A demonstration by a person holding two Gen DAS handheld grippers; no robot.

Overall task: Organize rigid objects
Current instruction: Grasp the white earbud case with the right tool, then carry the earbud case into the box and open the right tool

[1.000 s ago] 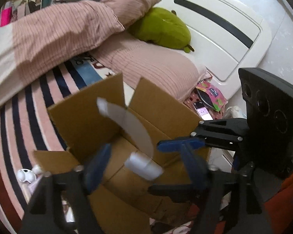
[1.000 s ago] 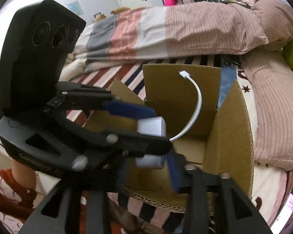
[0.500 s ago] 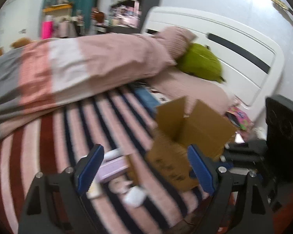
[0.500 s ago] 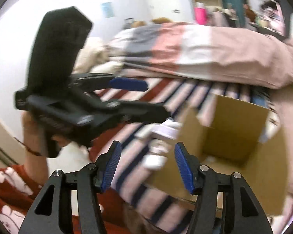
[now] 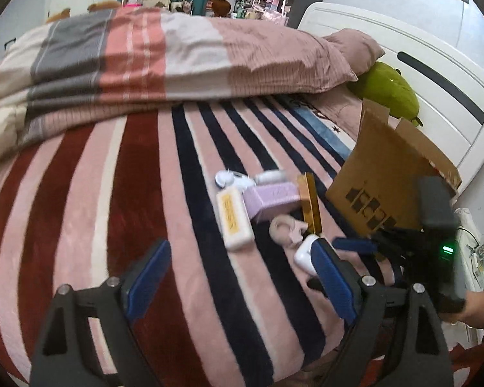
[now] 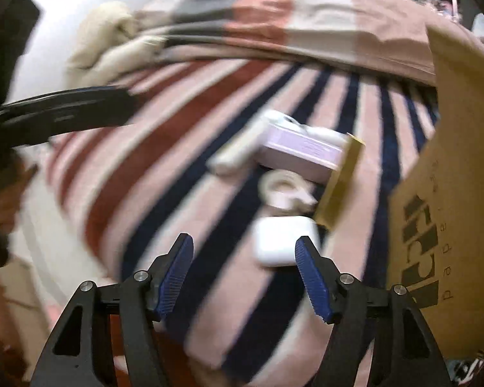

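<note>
My right tongs hang released with nothing between their pads, their jaws having just been opening. The white earbud case lies on the striped bed just beyond them, a little right of centre, its long side running across the gap. My left tongs are released too and empty, aimed at bare blanket; the case sits by their right pad, so my right hand looks better placed. The cardboard box stands to the right; its side reads "pape", the rest hidden. The writing on the white-and-yellow pack is illegible.
</note>
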